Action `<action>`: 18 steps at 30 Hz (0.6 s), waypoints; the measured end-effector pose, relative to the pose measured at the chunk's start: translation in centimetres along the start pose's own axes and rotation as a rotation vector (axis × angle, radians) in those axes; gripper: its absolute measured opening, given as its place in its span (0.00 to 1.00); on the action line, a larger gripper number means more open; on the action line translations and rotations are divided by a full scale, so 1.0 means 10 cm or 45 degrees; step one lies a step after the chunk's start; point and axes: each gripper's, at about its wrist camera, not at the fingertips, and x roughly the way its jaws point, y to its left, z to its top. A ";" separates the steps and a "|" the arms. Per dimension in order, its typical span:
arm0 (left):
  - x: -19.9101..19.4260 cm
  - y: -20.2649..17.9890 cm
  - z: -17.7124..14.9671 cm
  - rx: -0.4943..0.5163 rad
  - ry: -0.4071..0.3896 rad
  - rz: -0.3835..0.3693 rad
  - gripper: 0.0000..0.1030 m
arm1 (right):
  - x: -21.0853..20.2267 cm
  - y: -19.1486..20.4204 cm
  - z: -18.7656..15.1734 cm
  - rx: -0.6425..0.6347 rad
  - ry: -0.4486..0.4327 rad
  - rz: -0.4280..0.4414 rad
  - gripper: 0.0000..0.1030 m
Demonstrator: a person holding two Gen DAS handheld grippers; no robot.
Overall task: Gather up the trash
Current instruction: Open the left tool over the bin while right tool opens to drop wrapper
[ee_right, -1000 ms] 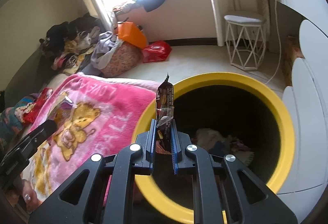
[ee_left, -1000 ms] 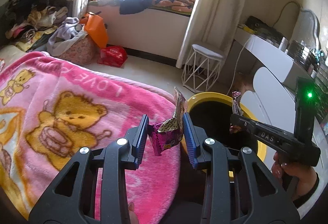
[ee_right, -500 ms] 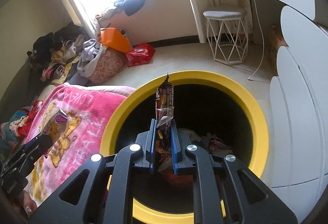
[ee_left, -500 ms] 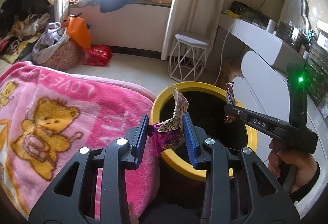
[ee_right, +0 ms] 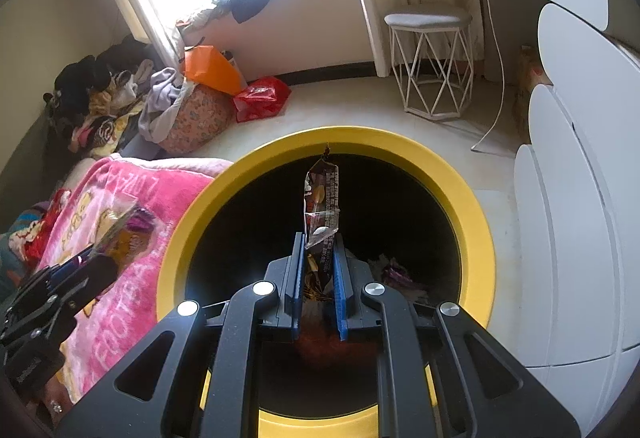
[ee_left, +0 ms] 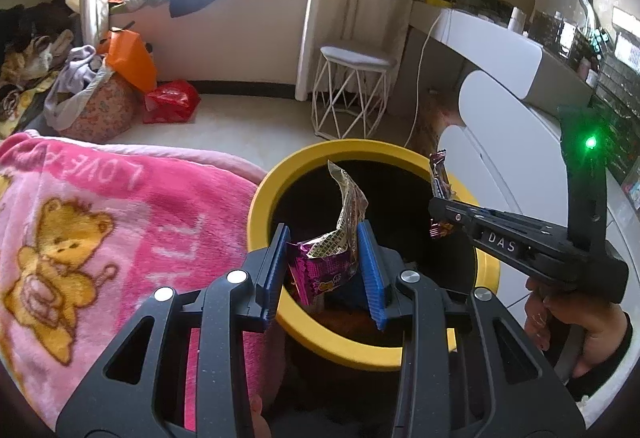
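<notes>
The left gripper clamps a purple snack wrapper over the yellow-rimmed bin; the right gripper pinches a dark wrapper above its opening.

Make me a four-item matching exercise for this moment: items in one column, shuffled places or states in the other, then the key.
Items
1. purple wrapper
2. dark wrapper
3. yellow-rimmed bin
4. white wire stool

Places or states
A. standing on the floor by the curtain
B. pinched upright in the right gripper above the bin opening
C. beside the pink blanket, trash already inside
D. crumpled between the fingers of the left gripper

Pairs: 1-D, 2-B, 3-C, 4-A
</notes>
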 end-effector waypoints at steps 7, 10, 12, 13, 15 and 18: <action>0.23 -0.08 -0.02 0.006 0.057 -0.025 0.28 | 0.03 -0.08 0.01 0.008 0.020 0.006 0.14; 0.30 -0.11 -0.02 0.010 0.073 -0.030 0.28 | 0.04 -0.12 0.00 0.019 0.029 0.009 0.15; 0.36 -0.12 -0.01 0.015 0.083 -0.031 0.29 | 0.04 -0.15 -0.01 0.026 0.031 0.013 0.17; 0.38 -0.12 -0.01 0.013 0.086 -0.033 0.29 | 0.03 -0.15 -0.01 0.030 0.032 0.012 0.18; 0.42 -0.12 -0.01 0.003 0.094 -0.034 0.34 | 0.03 -0.16 -0.01 0.035 0.033 0.013 0.24; 0.44 -0.09 0.00 -0.009 0.096 -0.026 0.45 | 0.00 -0.18 -0.02 0.037 0.028 0.004 0.26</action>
